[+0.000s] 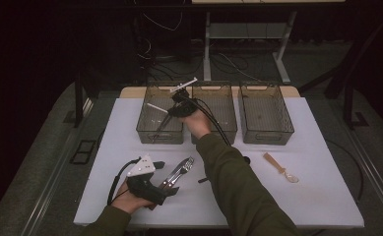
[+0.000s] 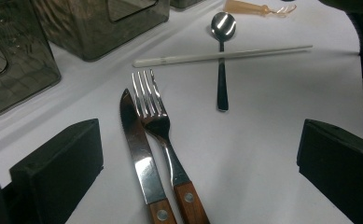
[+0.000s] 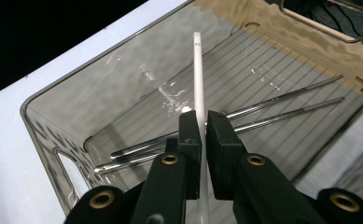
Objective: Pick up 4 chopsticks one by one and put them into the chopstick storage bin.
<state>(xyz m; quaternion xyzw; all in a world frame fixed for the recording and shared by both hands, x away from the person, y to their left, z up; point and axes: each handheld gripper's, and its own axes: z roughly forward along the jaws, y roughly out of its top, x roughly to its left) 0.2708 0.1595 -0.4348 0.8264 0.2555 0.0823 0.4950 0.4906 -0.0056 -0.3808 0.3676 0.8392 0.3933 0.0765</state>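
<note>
Wide-open left gripper [image 2: 198, 154] rests on white table [image 1: 327, 196]; right gripper [image 3: 202, 135] pinches white chopstick [image 3: 198, 74] over 3 bins, dark room.

Three bins [image 1: 213, 114] block the table's far edge. Knife [image 2: 139, 156], fork [image 2: 163, 128], spoon [image 2: 222, 56] and chopstick [image 2: 221, 55] obstruct centre; near-right tabletop [image 1: 302, 206] lies open.

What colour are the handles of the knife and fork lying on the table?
Reddish-brown wood with silver rivets, on the knife and fork; clearest in the left gripper view.

White chopstick [image 3: 198, 74]; smoky ribbed bin [image 3: 67, 116]; brown-handled knife [image 2: 139, 154].
</note>
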